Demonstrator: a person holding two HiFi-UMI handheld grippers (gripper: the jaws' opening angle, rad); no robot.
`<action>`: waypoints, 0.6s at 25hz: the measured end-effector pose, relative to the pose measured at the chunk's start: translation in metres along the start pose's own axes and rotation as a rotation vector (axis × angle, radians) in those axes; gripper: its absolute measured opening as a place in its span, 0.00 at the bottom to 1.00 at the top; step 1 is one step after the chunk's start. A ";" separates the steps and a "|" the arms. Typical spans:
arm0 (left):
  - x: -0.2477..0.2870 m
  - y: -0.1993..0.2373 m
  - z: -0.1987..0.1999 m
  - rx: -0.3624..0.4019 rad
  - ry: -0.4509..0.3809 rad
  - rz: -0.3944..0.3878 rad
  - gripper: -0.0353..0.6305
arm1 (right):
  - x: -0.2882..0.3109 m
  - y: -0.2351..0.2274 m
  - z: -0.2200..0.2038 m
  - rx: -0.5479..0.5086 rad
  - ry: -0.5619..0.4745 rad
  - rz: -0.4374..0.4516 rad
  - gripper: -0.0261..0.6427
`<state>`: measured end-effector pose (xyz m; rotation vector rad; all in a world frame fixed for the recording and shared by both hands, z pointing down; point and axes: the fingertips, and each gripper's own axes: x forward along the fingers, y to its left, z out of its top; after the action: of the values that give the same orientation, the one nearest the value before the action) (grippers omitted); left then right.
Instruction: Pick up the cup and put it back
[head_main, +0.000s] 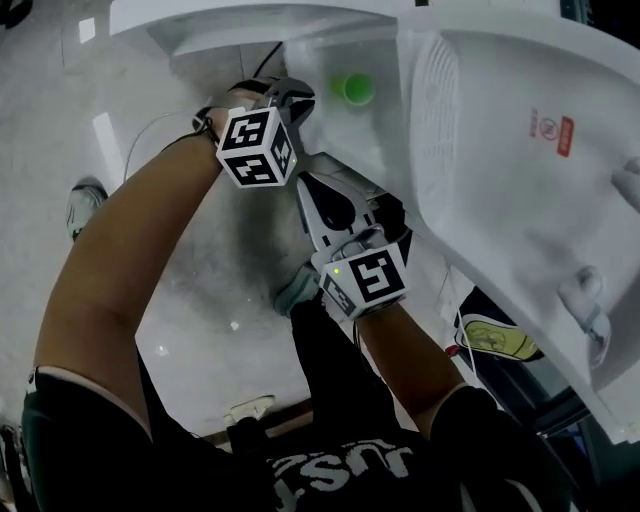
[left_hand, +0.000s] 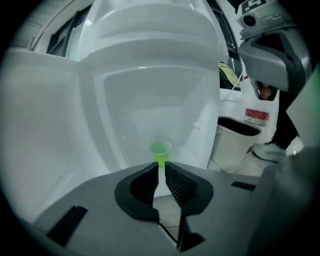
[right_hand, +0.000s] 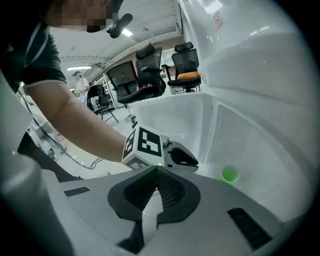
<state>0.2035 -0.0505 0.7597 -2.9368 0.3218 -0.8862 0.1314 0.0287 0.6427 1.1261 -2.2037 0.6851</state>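
Head view first: the green cup (head_main: 353, 89) is sitting upright on the floor of a white moulded basin (head_main: 330, 55), pretty far into it. The left hand-held gripper (head_main: 297, 97) is right at the basin's open front, pointing in. The right hand-held gripper (head_main: 308, 190) is outside the basin, further from its opening than the left one. Neither one touches the cup.

Left gripper view: looking straight into the basin (left_hand: 130, 100), and the cup (left_hand: 160, 149) stands on the basin floor close to the back wall, rim up. The left hand-held gripper (left_hand: 161, 168) is narrow, only a thin slit between the jaws, with nothing in it; the cup is beyond the tips. A white bin (left_hand: 235, 142) stands on the floor just outside the basin's right wall.

Right gripper view: the right hand-held gripper (right_hand: 156, 170) has its jaws closed together, tips meeting, holding nothing. The left one (right_hand: 181, 159) shows ahead at the basin's mouth, and the cup (right_hand: 229, 174) is inside the basin (right_hand: 170, 112). Office chairs (right_hand: 150, 70) stand well behind the basin.
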 end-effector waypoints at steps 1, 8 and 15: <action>0.009 -0.002 0.000 0.032 0.006 -0.006 0.11 | -0.001 -0.002 -0.006 0.000 0.010 0.003 0.09; 0.066 -0.013 0.004 0.348 0.063 -0.029 0.22 | -0.010 -0.008 -0.034 -0.003 0.062 0.027 0.09; 0.114 -0.024 0.019 0.612 0.105 -0.102 0.28 | -0.014 -0.012 -0.045 0.030 0.082 0.033 0.09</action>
<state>0.3111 -0.0518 0.8086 -2.3612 -0.0886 -0.9460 0.1595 0.0605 0.6674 1.0600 -2.1540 0.7674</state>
